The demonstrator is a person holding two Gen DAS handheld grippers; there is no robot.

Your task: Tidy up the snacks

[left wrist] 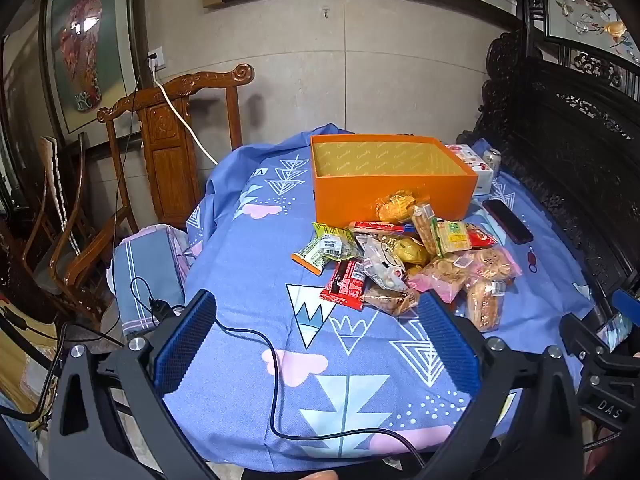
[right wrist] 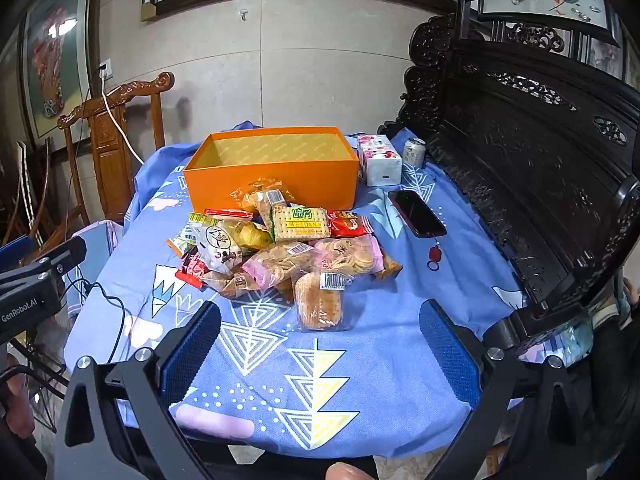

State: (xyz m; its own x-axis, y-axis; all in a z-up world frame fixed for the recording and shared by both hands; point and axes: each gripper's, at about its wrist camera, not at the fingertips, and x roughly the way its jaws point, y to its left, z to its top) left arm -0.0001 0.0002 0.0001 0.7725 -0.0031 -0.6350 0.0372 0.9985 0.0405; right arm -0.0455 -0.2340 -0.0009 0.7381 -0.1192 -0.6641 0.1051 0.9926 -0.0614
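We hold the left claw [left wrist: 316, 340] and the right claw [right wrist: 320, 344] above the near part of the tabletop [right wrist: 380, 360], which is covered with a blue patterned cloth. Both claws stand wide open and nothing is between their blue pads. The pile of snacks [right wrist: 280, 248] lies in the middle of the tabletop, in front of both claws and apart from them. It touches the front wall of the orange box [right wrist: 272, 176], which stands open behind it, and we see nothing inside. In the pile we see a green cracker pack [right wrist: 300, 222], pink bags of round crackers [right wrist: 348, 256] and a red wrapper [left wrist: 344, 284]. To the right of the pile lies a dark phone [right wrist: 416, 212]. Behind the phone stand a white tissue box [right wrist: 378, 160] and a drink can [right wrist: 414, 152].
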